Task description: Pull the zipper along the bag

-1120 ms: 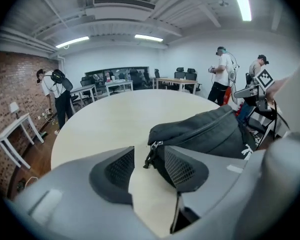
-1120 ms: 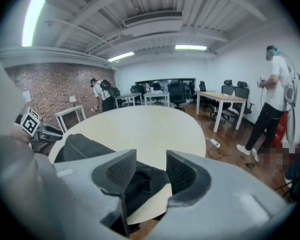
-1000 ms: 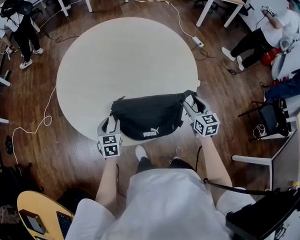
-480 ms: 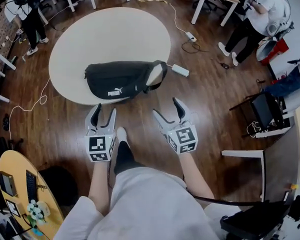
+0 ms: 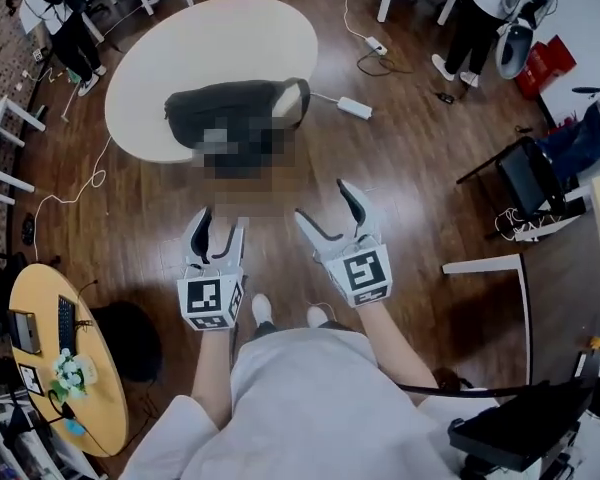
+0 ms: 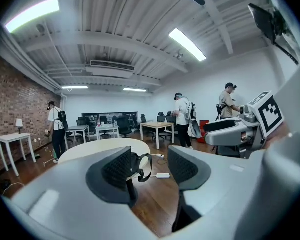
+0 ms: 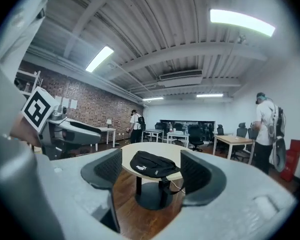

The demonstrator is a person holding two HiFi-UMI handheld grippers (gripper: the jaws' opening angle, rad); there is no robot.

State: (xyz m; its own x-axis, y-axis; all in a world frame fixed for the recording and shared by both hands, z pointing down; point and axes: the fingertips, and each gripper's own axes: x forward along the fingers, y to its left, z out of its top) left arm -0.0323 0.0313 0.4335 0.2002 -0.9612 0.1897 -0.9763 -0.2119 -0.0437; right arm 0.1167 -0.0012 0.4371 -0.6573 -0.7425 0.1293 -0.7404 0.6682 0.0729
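The black waist bag (image 5: 235,113) lies on the near edge of the round beige table (image 5: 210,48), part of it under a blur patch. Both grippers hover over the wooden floor, well short of the table. My left gripper (image 5: 218,228) is open and holds nothing. In the left gripper view, the left gripper (image 6: 150,168) frames the distant bag (image 6: 137,165), mostly hidden behind one jaw. My right gripper (image 5: 327,204) is open and holds nothing too. In the right gripper view, the right gripper (image 7: 152,171) frames the far-off bag (image 7: 151,164) on the table (image 7: 155,148).
A white power strip (image 5: 353,107) with its cable lies on the floor right of the table. A small yellow round table (image 5: 65,358) stands at lower left. People stand at the far left (image 5: 72,38) and far right (image 5: 480,13). A black chair (image 5: 528,183) stands to the right.
The person has stepped back from the table, so the bag is now farther off. Both grippers left the bag's ends, opened wide and now hang over the floor.
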